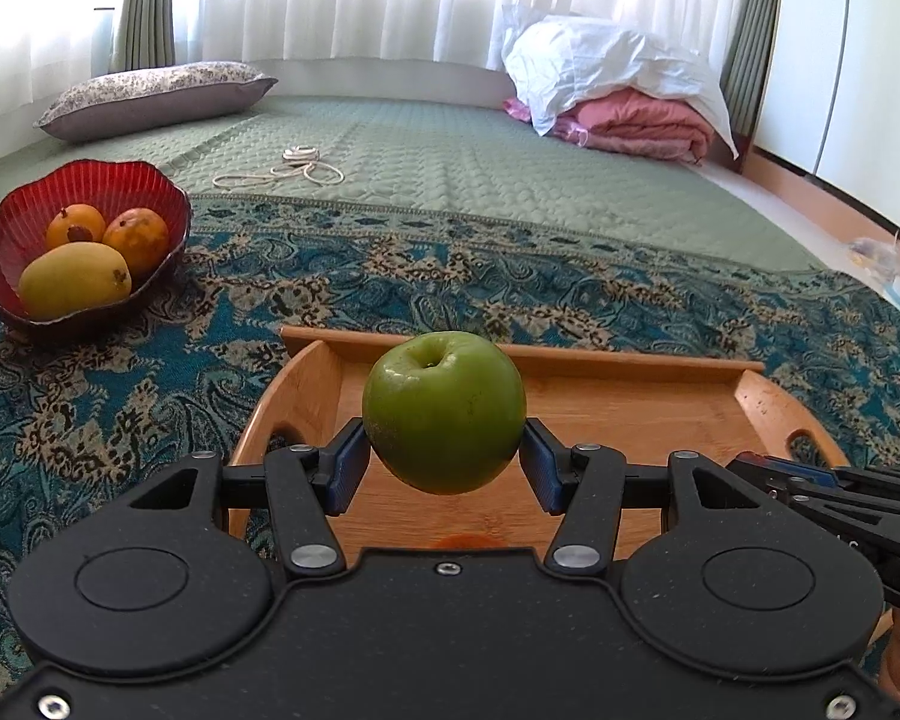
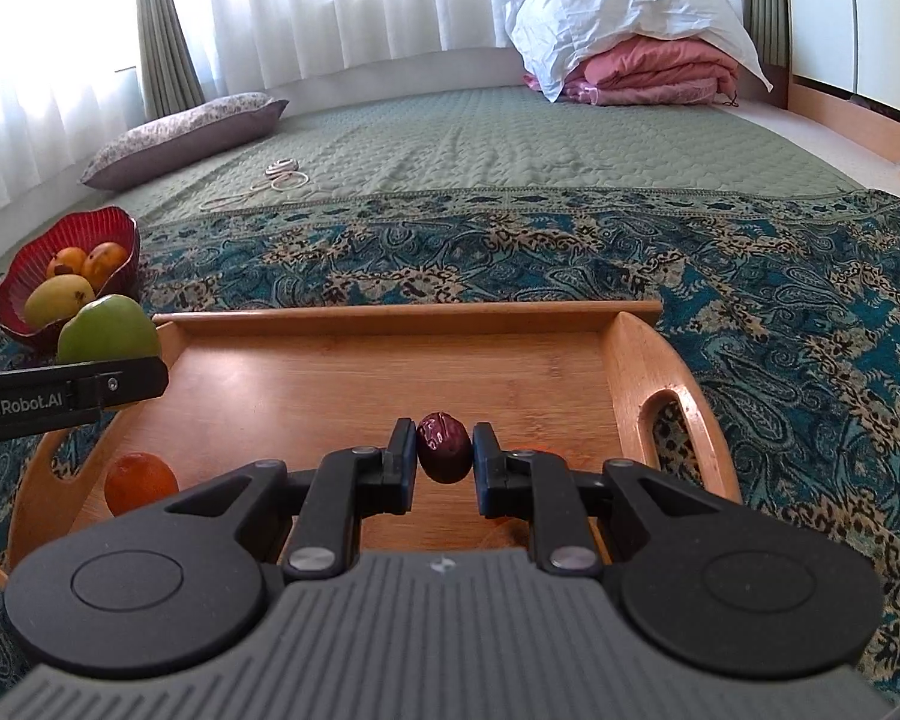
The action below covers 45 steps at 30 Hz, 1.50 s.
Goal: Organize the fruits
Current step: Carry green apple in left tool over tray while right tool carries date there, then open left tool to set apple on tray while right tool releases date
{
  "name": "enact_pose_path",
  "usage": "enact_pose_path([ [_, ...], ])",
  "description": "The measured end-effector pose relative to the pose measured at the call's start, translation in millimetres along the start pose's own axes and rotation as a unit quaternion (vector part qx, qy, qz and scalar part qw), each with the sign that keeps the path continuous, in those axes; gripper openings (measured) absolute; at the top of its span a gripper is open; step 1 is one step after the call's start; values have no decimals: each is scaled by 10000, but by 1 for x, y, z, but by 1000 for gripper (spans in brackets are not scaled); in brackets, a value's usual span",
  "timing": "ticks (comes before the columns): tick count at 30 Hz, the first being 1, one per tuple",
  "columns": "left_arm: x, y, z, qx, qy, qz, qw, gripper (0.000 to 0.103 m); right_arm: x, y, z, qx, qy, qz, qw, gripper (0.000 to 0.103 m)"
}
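My left gripper (image 1: 444, 456) is shut on a green apple (image 1: 444, 411), held above the wooden tray (image 1: 630, 402). The same apple (image 2: 108, 330) shows at the left of the right wrist view, over the tray's left end. My right gripper (image 2: 444, 456) is shut on a small dark red wrinkled fruit (image 2: 444, 447) above the tray (image 2: 390, 360). An orange fruit (image 2: 141, 480) lies on the tray near its left handle. A red bowl (image 1: 12, 222) with a mango (image 1: 75, 279) and two orange fruits stands to the left on the patterned cloth.
A blue paisley cloth (image 1: 150, 384) covers the near part of a green quilted mat (image 1: 450, 144). A cord (image 1: 294, 171) lies on the mat. A pillow (image 1: 150, 96) sits far left, folded bedding (image 1: 618, 90) far right. A charger and wall are at the right edge.
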<state>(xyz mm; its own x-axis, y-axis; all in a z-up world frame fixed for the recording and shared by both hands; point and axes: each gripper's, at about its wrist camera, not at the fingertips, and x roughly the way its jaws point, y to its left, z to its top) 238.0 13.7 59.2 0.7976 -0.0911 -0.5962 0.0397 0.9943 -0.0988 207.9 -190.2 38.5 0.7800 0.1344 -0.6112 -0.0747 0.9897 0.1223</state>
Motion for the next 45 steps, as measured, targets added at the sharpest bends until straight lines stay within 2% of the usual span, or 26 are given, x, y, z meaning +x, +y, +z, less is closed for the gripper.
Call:
enact_pose_path([
  [31,27,6,-10,69,383,157,9991,52,25,17,-1,-526,452,-74,9976,24],
  [38,29,7,-12,55,413,159,9990,52,30,17,3,-461,603,-101,9971,24],
  [40,29,7,-12,65,405,155,9990,52,31,17,4,-454,622,-106,9970,26],
  [42,29,7,-12,68,406,137,9991,52,30,17,4,-439,615,-81,9971,40],
  [43,28,7,-12,81,400,131,9991,52,29,17,4,-424,603,-66,9973,43],
  [45,27,7,-12,109,388,134,9991,52,28,16,4,-386,573,-13,9976,45],
])
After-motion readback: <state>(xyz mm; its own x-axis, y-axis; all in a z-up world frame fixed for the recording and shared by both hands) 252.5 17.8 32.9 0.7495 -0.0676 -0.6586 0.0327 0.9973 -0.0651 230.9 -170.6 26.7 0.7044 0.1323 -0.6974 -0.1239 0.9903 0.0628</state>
